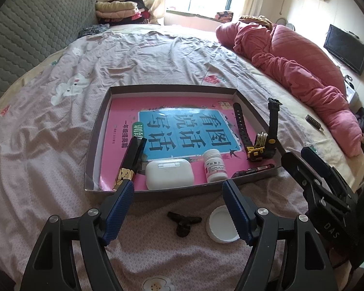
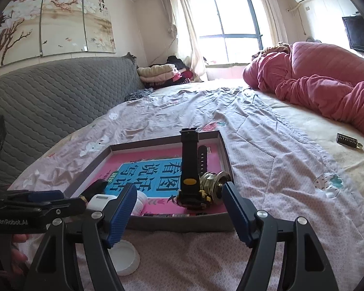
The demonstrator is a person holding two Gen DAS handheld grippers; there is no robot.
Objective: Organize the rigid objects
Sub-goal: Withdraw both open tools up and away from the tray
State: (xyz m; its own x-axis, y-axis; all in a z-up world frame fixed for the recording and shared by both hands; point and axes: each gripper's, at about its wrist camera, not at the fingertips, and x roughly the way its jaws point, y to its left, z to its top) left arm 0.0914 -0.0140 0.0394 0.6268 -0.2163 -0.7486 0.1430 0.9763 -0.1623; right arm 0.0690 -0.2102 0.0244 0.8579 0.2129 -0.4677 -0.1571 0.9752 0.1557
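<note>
Blue-padded fingers [image 1: 120, 208] of the left gripper [image 1: 179, 208] stand wide apart over the bed [image 1: 48, 133], clamped on nothing; the right gripper [image 2: 179, 213] hangs just as open, facing the near right corner of the tray.

Largest of the task's things is the shallow cardboard tray [image 1: 99, 131], lying on the bedsheet and floored by a pink workbook [image 1: 182, 131], probably as a flat base so small items sit steady. Inside it are a white earbud case [image 1: 169, 173], a toy forklift [image 1: 267, 143] with its mast upright, a black watch strap [image 1: 240, 126], a white pill bottle [image 1: 214, 166], a dark folded item [image 1: 131, 162] leaning on the left and a slim dark pen-like piece [image 1: 253, 169] against the front wall.

Outside it, on the sheet just before the tray, lie a white lid [image 1: 220, 228] and a small black three-armed part [image 1: 184, 224], both between the left fingers, likely next to go in. A little dark bar [image 2: 348, 140] rests well apart, near the pink quilt [image 1: 303, 63].
</note>
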